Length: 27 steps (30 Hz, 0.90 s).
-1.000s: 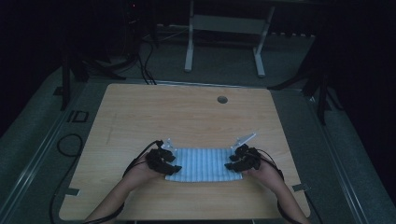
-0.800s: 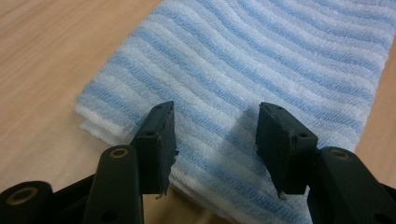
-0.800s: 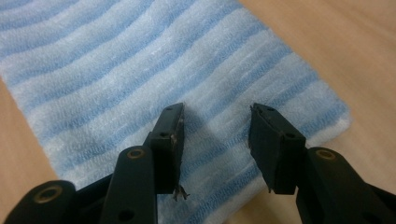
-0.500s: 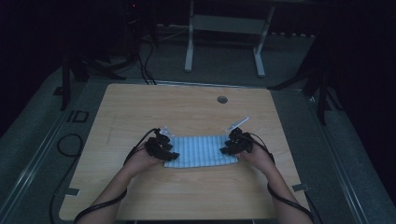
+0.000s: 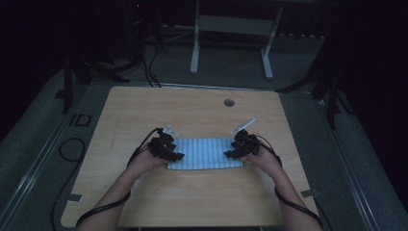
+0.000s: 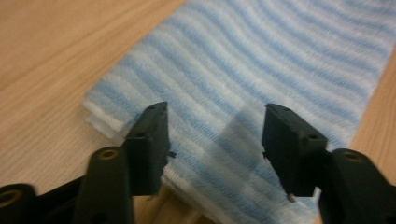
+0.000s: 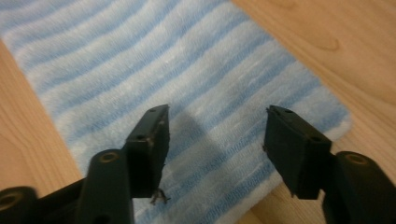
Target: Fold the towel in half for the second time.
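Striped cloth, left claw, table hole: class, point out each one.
Striped cloth [image 5: 204,153], high view, middle of its top.
Left claw [image 6: 215,135], left gripper view, between its open jaws.
Table hole [image 5: 229,102], high view, its centre.

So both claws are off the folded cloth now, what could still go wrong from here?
1. The folded blue-and-white striped cloth shows loose layers at its corner in the left gripper view; the fold may spring apart.
2. The left claw and right claw, whose jaws have just been opening, hover low over the fabric; pulling away could snag it and drag it on the wooden table.
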{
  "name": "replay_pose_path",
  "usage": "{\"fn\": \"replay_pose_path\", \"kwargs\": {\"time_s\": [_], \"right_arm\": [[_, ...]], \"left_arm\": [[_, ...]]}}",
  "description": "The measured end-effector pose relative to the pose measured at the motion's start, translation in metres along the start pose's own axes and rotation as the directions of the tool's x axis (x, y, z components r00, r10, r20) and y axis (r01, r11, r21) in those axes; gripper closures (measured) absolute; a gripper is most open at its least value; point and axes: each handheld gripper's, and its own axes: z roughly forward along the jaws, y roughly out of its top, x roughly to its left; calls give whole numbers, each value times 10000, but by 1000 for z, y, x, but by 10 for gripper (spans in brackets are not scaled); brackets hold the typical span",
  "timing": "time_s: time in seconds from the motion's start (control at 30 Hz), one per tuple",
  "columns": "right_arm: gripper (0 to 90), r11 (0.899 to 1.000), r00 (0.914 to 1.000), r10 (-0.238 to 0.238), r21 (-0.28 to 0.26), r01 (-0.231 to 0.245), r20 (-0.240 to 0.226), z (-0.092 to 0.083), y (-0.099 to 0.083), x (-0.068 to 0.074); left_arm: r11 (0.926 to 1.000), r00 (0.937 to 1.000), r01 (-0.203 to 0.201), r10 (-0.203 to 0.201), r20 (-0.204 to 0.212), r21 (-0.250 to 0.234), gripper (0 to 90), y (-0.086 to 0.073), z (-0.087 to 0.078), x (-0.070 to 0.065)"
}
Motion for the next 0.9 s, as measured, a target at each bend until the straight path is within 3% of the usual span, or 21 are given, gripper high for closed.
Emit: {"fn": "replay_pose_path", "kwargs": {"time_s": [0.2, 0.4, 0.5, 0.63, 0.8, 0.9], "right_arm": [[213, 9968, 9990, 115, -788, -149, -438, -10, -3, 4], [156, 9916, 9981, -397, -1250, 336, -468, -5, -9, 13], [141, 9883, 9970, -551, -1454, 467, -546, 0, -15, 16], [137, 9808, 9984, -499, -1899, 437, -277, -1, -24, 16], [135, 9741, 9995, -252, -2250, 202, -192, -8, -36, 11], [133, 9707, 10000, -65, -2404, 45, -75, -12, -47, 7]], "left_arm": [[9967, 9992, -303, 282, -287, -749, 352, 1, -6, -7], [9974, 9981, -239, 200, -583, -679, 28, -4, 1, -7], [9924, 9924, -451, 313, -1193, -1147, 19, -14, -1, -7], [9841, 9884, -355, 88, -1519, -1739, 19, -29, -10, -6], [9792, 9925, -29, -221, -1206, -2030, 19, -48, -18, 1], [9799, 9926, 133, -370, -1159, -1991, 19, -57, -22, 5]]}}
